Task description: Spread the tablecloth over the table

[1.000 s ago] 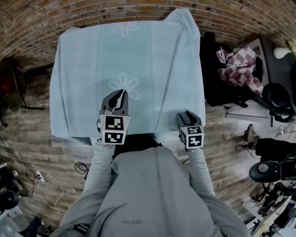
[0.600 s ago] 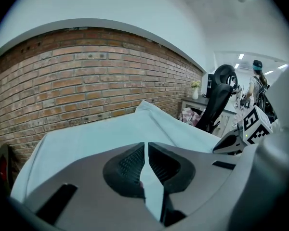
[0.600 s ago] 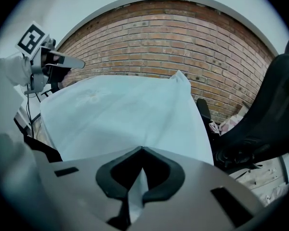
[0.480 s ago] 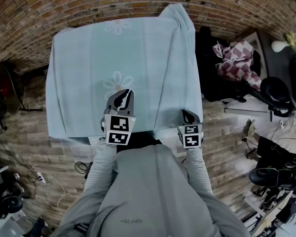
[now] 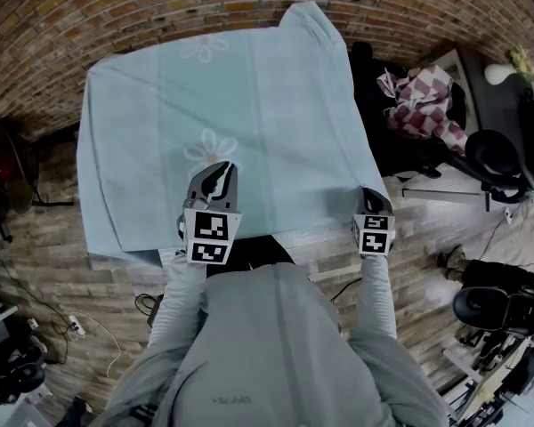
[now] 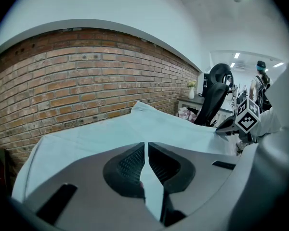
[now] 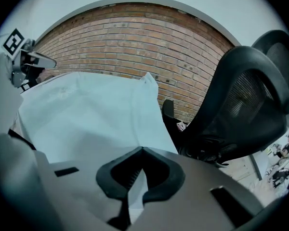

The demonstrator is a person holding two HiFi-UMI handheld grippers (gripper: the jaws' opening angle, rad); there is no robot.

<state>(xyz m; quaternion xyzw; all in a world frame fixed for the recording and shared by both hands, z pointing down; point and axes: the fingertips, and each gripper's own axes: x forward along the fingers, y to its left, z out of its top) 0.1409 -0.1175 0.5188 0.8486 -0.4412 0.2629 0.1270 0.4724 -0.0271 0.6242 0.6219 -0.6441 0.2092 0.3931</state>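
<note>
- The tablecloth (image 5: pixel 249 105), pale blue with white flower prints, lies over the counter (image 5: pixel 319 240) and covers nearly all of its top. Only a light strip of the counter's near edge shows below the hem.
- The cloth hangs down over the left side. At the far right corner it stands up in a bunched peak next to the brick wall (image 5: pixel 160 7).
- Long creases run across the cloth from the far side towards the near edge.
- The left gripper (image 5: pixel 215 176) sits over the near middle of the cloth, just below one of the flower prints. It points forward and down.
- In the left gripper view its jaws stand almost together, and a thin fold of the tablecloth is pinched between the ribbed pads.
- The right gripper (image 5: pixel 372 199) is at the near right corner of the cloth, well apart from the left one.
- In the right gripper view its jaws are closed, tips meeting, with the edge of the tablecloth caught between them. The cloth runs away from the jaws towards the wall.
- The person's grey sleeves reach from the bottom of the head view up to both grippers.
- A black office chair (image 7: pixel 241 105) stands just right of the counter, with a red-and-white checked cloth (image 5: pixel 418 105) lying beside it.
</note>
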